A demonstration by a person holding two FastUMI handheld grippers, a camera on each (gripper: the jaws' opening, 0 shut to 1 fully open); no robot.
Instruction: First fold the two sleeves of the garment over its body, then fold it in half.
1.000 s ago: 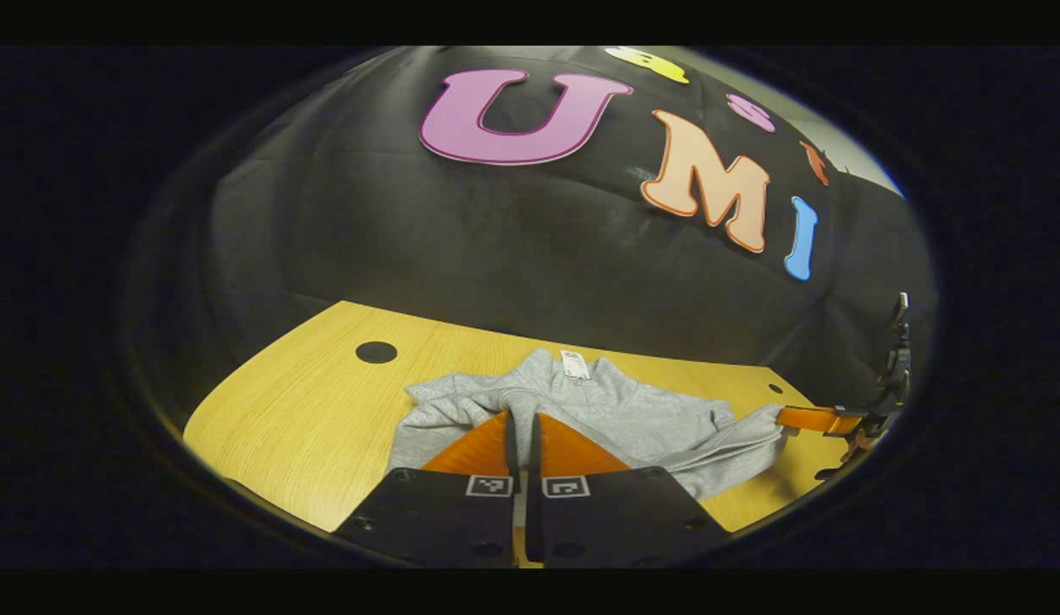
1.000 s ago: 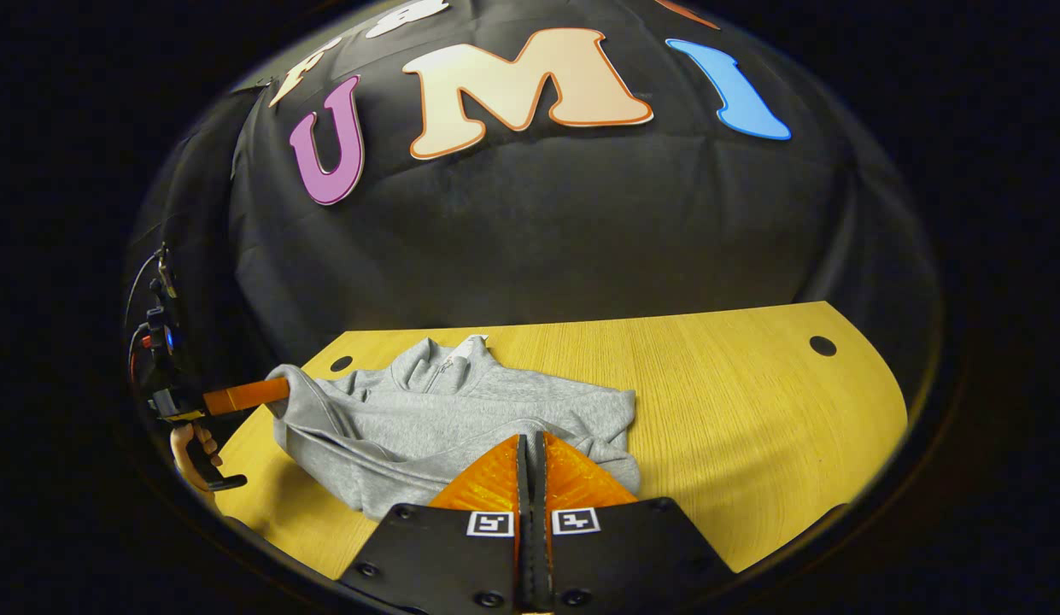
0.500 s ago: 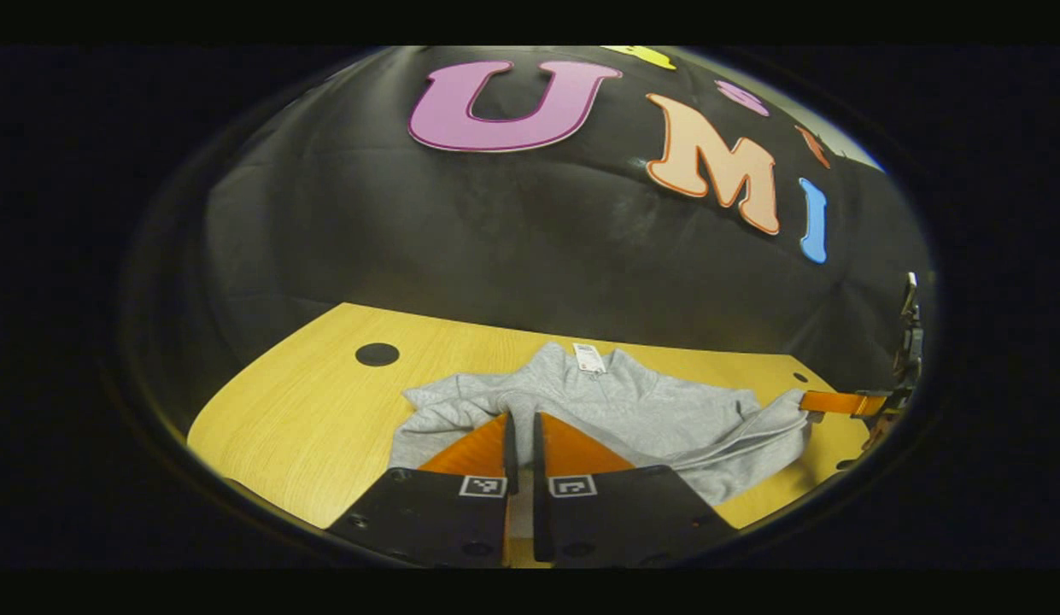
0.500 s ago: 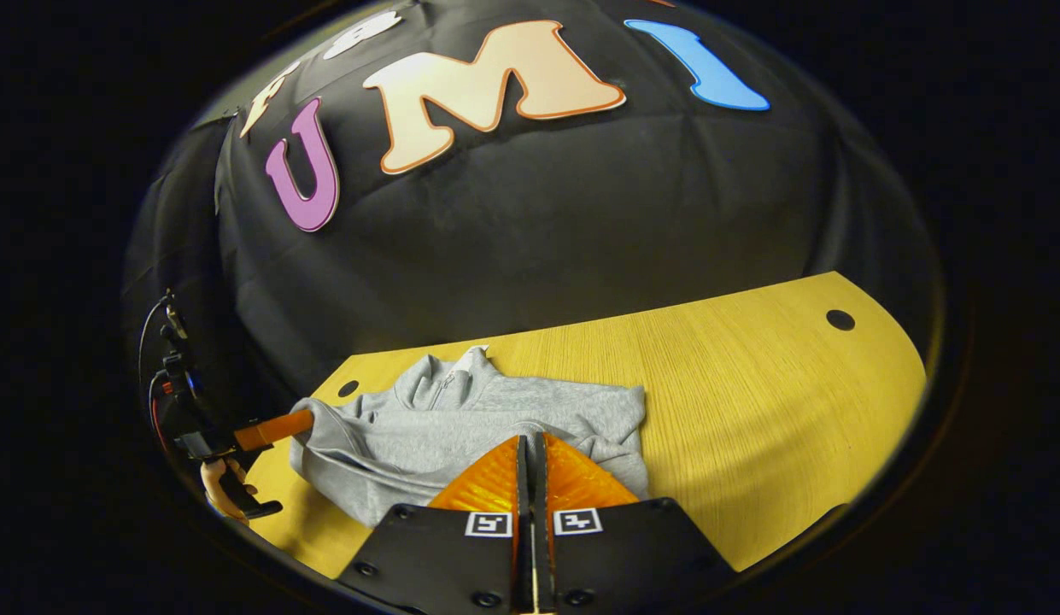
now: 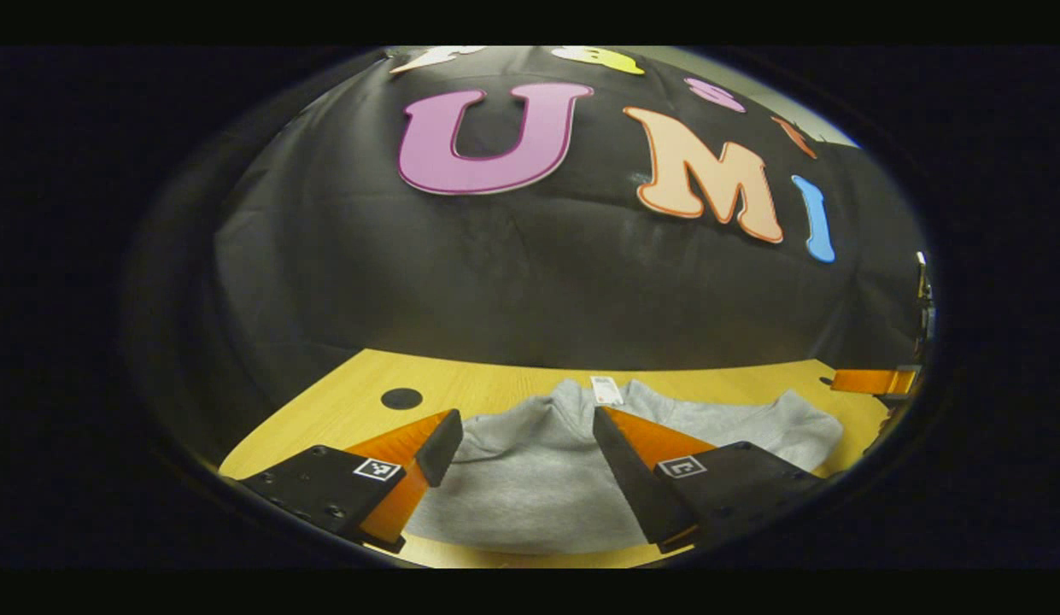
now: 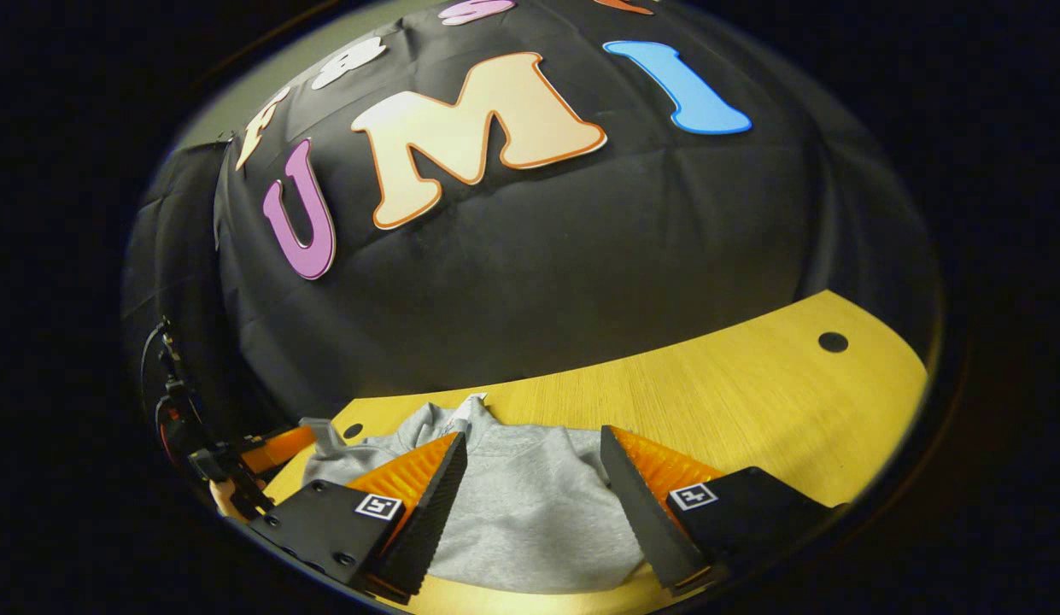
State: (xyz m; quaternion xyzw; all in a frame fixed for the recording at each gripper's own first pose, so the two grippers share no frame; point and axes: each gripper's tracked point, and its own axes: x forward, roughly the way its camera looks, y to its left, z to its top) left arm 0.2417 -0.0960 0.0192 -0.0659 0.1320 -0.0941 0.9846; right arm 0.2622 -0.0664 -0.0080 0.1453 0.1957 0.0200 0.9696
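Note:
The grey sweatshirt (image 5: 530, 483) lies flat on the wooden table (image 5: 350, 410), its collar and white tag (image 5: 606, 389) at the far side. In the left gripper view my left gripper (image 5: 523, 440) is open just above the cloth, one orange finger to each side and nothing between them. My right gripper (image 6: 534, 457) is likewise open over the sweatshirt (image 6: 530, 512) in the right gripper view. The right gripper's orange fingers (image 5: 871, 381) reach in at the far right edge of the left gripper view. The left gripper (image 6: 269, 446) sits at the sweatshirt's left end in the right gripper view.
The table (image 6: 752, 393) stretches wide to the right of the garment, with a round black hole (image 6: 833, 342) near its far corner. Another hole (image 5: 401, 398) lies left of the collar. The black booth cloth (image 5: 530, 282) hangs right behind the table.
Both grippers were shut on the sweatshirt's edge and have opened and let it go. The cloth has dropped flat, and both views have moved forward over it.

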